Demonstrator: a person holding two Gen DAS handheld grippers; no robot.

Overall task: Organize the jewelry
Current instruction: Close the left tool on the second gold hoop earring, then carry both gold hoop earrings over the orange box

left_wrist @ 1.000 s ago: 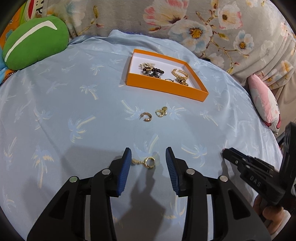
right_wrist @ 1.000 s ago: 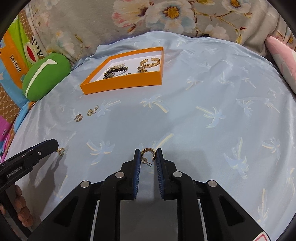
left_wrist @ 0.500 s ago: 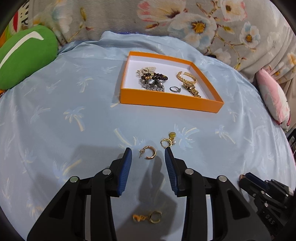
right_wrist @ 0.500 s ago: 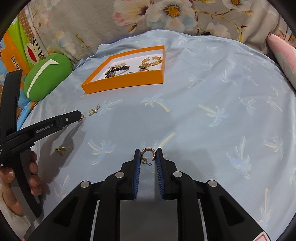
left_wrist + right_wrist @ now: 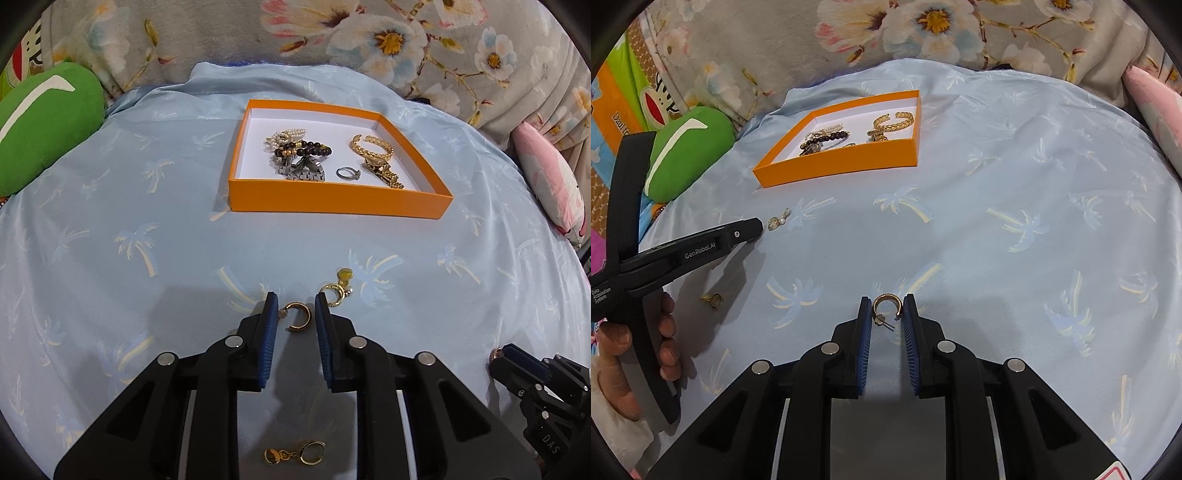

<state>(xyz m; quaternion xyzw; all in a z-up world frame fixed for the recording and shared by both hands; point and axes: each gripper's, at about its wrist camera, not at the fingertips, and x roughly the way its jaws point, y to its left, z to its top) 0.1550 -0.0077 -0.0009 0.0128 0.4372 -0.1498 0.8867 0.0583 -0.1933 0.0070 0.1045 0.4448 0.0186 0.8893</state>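
Note:
An orange tray (image 5: 332, 201) holds bracelets, a watch and a ring on the blue palm-print cloth; it also shows in the right wrist view (image 5: 842, 168). My left gripper (image 5: 295, 308) straddles a gold hoop earring (image 5: 300, 317) lying on the cloth, its jaws narrowly apart around it. A gold charm earring (image 5: 338, 290) lies just right of it, and another gold earring (image 5: 295, 453) lies under the gripper body. My right gripper (image 5: 886, 310) is shut on a gold hoop earring (image 5: 886, 308), held above the cloth.
A green cushion (image 5: 40, 125) sits at the far left and a pink pillow (image 5: 550, 184) at the right. Floral fabric backs the cloth. In the right wrist view the left gripper (image 5: 701, 247) reaches in from the left, near a pearl earring (image 5: 777, 221).
My left gripper has moved forward past the first earring to the hoop earring, and its jaws have narrowed around it. My right gripper keeps holding its hoop earring, nearly still.

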